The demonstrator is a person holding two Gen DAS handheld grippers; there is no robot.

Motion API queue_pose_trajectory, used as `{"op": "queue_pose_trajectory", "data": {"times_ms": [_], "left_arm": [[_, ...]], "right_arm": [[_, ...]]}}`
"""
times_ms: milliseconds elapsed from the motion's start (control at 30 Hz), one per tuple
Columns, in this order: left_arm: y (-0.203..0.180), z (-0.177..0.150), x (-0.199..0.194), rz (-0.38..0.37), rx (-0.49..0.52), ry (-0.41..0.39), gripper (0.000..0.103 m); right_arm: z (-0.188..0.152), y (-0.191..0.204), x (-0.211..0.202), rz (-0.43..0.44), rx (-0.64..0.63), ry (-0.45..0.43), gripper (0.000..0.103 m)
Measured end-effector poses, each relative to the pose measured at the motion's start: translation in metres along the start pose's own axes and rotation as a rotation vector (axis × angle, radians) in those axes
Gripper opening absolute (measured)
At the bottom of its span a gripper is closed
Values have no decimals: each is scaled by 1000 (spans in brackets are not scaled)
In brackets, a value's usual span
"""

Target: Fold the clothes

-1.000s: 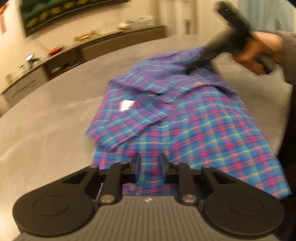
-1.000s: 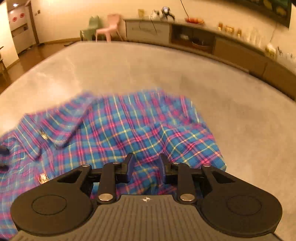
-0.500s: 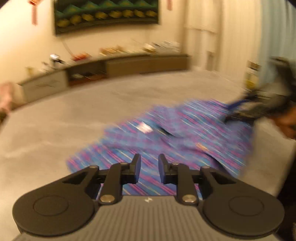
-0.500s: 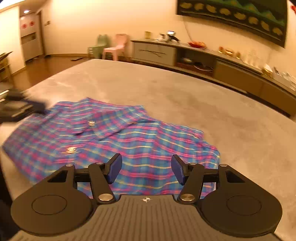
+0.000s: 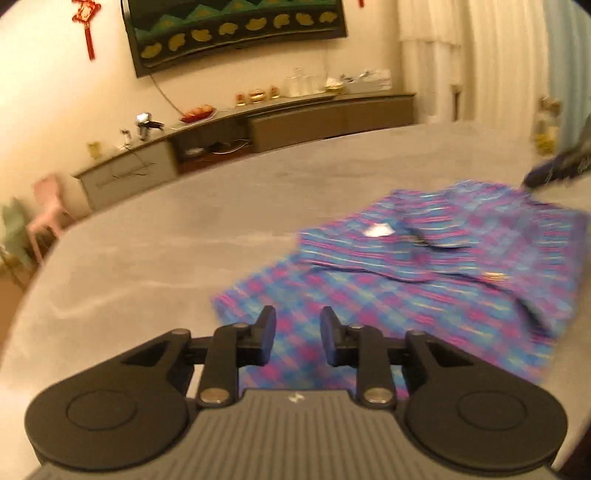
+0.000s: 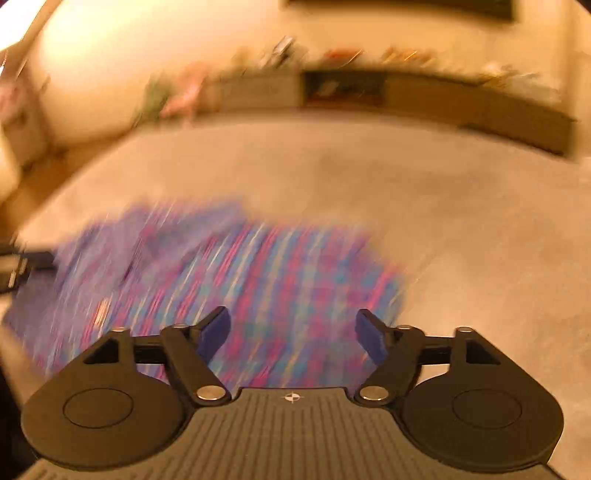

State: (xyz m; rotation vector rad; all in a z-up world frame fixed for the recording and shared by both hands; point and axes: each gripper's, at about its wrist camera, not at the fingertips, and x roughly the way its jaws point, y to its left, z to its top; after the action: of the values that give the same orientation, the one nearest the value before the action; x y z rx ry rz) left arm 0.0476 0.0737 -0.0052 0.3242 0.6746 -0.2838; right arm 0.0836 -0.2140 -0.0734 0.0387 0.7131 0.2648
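Nearest to me in the left wrist view, my left gripper [image 5: 297, 334] hangs above the near edge of the plaid shirt [image 5: 424, 280]. Its jaws are opening, a narrow gap between them, and nothing sits in that gap; the cloth shows below, not pinched. The fingers [image 5: 264, 339] are black and clear of the fabric.

In the right wrist view, my right gripper [image 6: 291, 332] is spread wide and its jaws are opening too. Nothing is between them; the shirt [image 6: 229, 280] lies under and beyond them, released.

The shirt is blue, pink and purple plaid, lying folded and fairly flat on the grey table [image 5: 166, 258]. From the left gripper it stretches from about twelve o'clock out to two o'clock. A folded part with a small white label [image 5: 376, 230] lies on top toward one o'clock. From the right gripper it spreads from twelve o'clock round to ten o'clock; that view is badly smeared, so I cannot tell its folds there.

Farther out at two o'clock in the left view, the dark tip of my right gripper [image 5: 546, 171] shows at the shirt's far corner; whether it touches, I cannot tell.

Beyond the table, at eleven to one o'clock, a long low cabinet [image 5: 258, 129] runs along the wall with small items on top, and a dark framed picture [image 5: 236, 29] hangs above it. A pink chair [image 5: 48, 210] stands at ten o'clock.
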Motion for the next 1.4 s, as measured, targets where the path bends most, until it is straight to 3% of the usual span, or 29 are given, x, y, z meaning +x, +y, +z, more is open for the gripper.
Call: {"op": "queue_pose_trajectory", "data": {"times_ms": [67,167,233,267,300,333,433,600,700,800,867,900,933,967,1000,1033,1200,1400], "left_arm": [[5,6,18,1,17,34,27],[6,9,33,-50,15,47,29],[11,10,40,-78,-9,57,30],[14,10,42,-89,-31,58,32],[18,10,44,-99,-54,58,35],[24,11,46,-110,-82,62,37],[39,9,53,-143,-155,70,39],[48,8,59,-162,-196,63,38],[54,8,57,-185,-187,57,37],[57,8,60,-220,-165,73,38],[56,9,63,-219,-163,79,38],[55,9,64,-218,-163,81,38],[53,10,64,-212,-160,82,38],[51,11,65,-204,-156,82,38],[51,11,65,-203,-157,83,38],[51,11,65,-202,-158,85,38],[50,11,64,-197,-163,91,39],[49,12,63,-186,-165,94,39]], "right_arm": [[12,-6,20,-42,-29,11,87],[16,-11,57,6,-39,76,81],[20,-13,62,44,-21,129,30],[23,-12,57,46,-31,126,29],[26,-11,52,46,-45,118,17],[29,-9,46,46,-59,109,14],[30,-23,18,-5,-21,81,9],[16,-30,9,-108,-21,153,6],[18,-28,4,-87,-12,120,6],[30,-35,-8,-10,64,19,11],[33,-39,-10,22,82,32,33],[34,-41,-10,37,89,42,50],[33,-38,-10,41,68,53,52],[31,-35,-9,43,43,64,48],[29,-31,-8,45,17,76,23],[27,-27,-8,47,-8,87,11],[29,-28,-33,35,-22,39,7],[18,-36,-22,-77,-27,107,0]]}}
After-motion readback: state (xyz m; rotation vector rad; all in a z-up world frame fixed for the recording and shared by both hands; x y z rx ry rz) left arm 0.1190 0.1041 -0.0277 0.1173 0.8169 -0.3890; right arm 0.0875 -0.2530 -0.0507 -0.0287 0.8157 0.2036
